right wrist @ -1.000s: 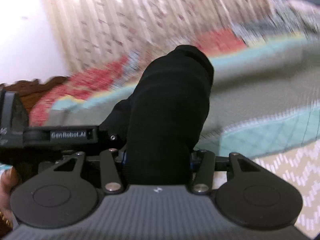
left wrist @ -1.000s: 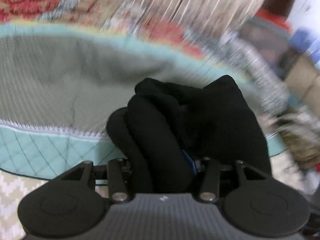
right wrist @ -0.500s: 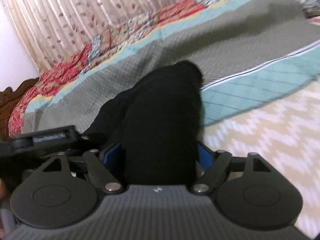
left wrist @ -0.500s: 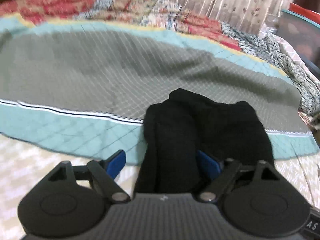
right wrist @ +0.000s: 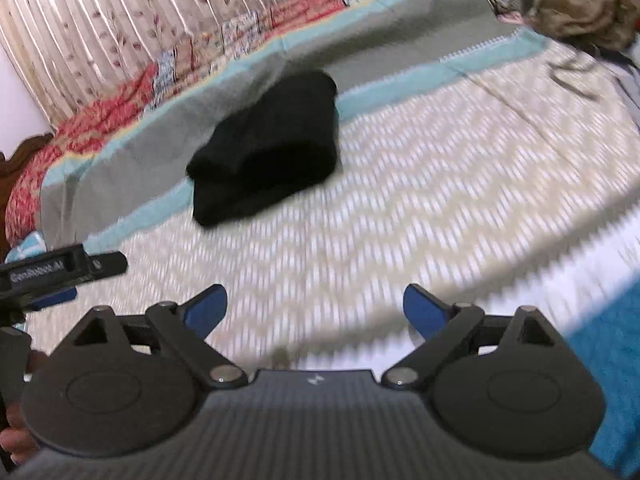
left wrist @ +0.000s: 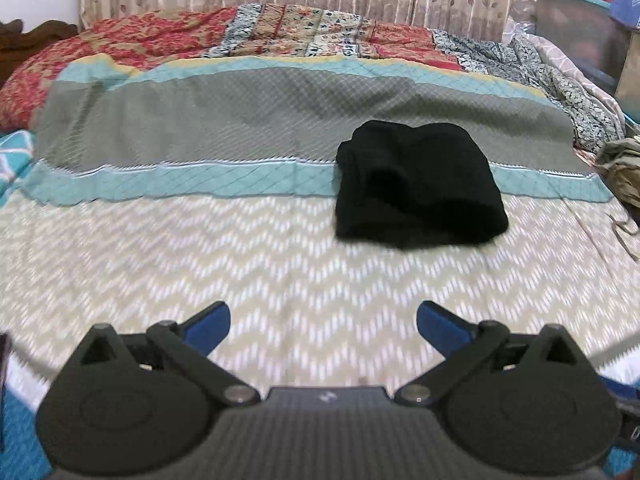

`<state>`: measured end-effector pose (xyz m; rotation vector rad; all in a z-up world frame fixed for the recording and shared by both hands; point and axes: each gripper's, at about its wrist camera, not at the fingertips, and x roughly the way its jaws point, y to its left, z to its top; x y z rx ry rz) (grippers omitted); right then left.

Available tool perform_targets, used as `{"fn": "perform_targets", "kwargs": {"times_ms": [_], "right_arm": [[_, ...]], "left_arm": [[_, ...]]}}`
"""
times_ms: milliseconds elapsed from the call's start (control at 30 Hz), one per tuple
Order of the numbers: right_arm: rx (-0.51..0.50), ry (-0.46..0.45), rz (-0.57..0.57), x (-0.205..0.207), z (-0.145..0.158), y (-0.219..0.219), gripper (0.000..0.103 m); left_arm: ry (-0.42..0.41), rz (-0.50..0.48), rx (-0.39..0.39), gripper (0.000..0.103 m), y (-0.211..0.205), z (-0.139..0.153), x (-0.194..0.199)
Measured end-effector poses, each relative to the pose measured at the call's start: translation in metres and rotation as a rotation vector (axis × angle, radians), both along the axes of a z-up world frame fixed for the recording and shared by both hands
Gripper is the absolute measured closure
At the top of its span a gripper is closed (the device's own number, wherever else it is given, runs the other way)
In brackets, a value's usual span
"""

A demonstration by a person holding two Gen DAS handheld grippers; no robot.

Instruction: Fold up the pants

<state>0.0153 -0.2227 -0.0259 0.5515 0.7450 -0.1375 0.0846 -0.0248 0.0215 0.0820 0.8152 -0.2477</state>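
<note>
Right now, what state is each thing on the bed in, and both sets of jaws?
black pants: folded into a compact bundle, lying free on the bed.
left gripper: jaws just opened wide, empty.
right gripper: jaws just opened wide, empty.
olive garment: crumpled, unfolded.

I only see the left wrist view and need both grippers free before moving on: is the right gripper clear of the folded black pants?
Observer: Yes. The right gripper is open, its jaws have just been opening, and nothing is between them; the folded black pants lie ahead of it on the beige chevron bedcover.
Operator: Anything else close to it?
Observer: Part of a person's hand shows at that view's lower left edge, touching no cloth.
</note>
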Motion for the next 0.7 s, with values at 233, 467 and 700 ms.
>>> {"fn": "perform_targets", "kwargs": {"times_ms": [233,467,700], "right_arm": [[-0.007,0.019,0.035,-0.054,0.004,0.028,0.004],[-0.027,-0.030,0.078,-0.090,0.020,0.042,0.003],[-0.104,-0.069,0.060,-0.106,0.029,0.051,0.002]], "left_arm": [[-0.033,-0.008,0.042,0.000,0.009,0.009,-0.067],[-0.081,0.012,0.109,0.000,0.005,0.019,-0.112],[-0.122,-0.002,0.127,0.000,-0.005,0.026,-0.126]]}}
